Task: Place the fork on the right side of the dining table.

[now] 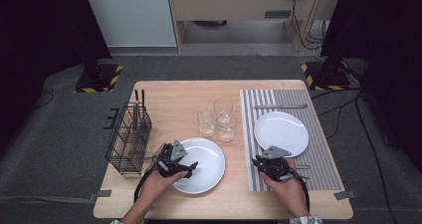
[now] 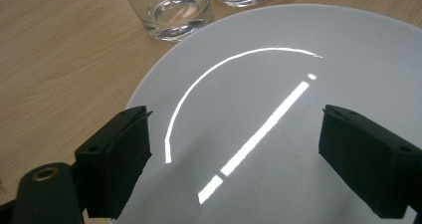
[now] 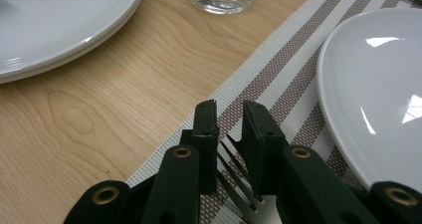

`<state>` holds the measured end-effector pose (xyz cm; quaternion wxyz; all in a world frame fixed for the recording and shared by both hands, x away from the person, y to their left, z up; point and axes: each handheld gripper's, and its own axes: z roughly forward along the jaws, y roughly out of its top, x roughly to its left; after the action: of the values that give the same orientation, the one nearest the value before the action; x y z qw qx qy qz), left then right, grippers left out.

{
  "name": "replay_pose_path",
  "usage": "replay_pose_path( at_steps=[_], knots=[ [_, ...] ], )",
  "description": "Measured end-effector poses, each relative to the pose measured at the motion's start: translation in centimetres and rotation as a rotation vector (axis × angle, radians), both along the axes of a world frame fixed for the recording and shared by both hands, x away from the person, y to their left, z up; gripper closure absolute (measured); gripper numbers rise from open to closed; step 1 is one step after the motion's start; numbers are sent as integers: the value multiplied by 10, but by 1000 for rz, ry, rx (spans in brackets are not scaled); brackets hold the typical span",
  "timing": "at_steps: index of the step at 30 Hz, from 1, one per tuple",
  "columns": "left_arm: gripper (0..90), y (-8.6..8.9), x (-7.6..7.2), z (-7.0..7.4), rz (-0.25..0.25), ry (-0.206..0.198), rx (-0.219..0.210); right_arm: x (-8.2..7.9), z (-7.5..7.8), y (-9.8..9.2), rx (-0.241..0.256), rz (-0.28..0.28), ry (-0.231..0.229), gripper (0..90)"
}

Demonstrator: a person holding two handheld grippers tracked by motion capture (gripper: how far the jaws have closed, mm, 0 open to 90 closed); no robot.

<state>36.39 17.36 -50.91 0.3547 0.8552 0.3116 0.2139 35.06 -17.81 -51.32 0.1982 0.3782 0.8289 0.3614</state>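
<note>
My left gripper (image 1: pixel 191 167) (image 2: pixel 236 117) hangs open just above the left part of a white plate (image 1: pixel 206 159) (image 2: pixel 298 50), with nothing between its jaws. In the right gripper view this plate (image 3: pixel 59 20) looks like a stack of two. My right gripper (image 1: pixel 258 161) (image 3: pixel 230 109) sits at the front left corner of a striped placemat (image 1: pixel 318 159) (image 3: pixel 278 74). It is shut on a metal fork (image 3: pixel 239 184), whose tines show in the narrow gap between the jaws. A second white plate (image 1: pixel 281 133) (image 3: pixel 378 84) lies on the placemat.
Three empty glasses (image 1: pixel 206 123) (image 1: pixel 223 109) (image 1: pixel 227 128) stand close together behind the near plate. A black wire basket (image 1: pixel 128 139) with utensils stands at the table's left edge. A knife (image 1: pixel 280 106) lies at the placemat's far end.
</note>
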Motion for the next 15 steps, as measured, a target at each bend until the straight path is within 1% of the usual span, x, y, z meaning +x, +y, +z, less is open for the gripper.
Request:
replay_pose_path(
  at_steps=[8,15],
  knots=[
    [122,0,0,0,0,-1,-2,-1,0,-10,-1,4,4,759],
    [122,1,0,1,-1,-1,-1,-2,1,-14,-6,15,7,765]
  ],
)
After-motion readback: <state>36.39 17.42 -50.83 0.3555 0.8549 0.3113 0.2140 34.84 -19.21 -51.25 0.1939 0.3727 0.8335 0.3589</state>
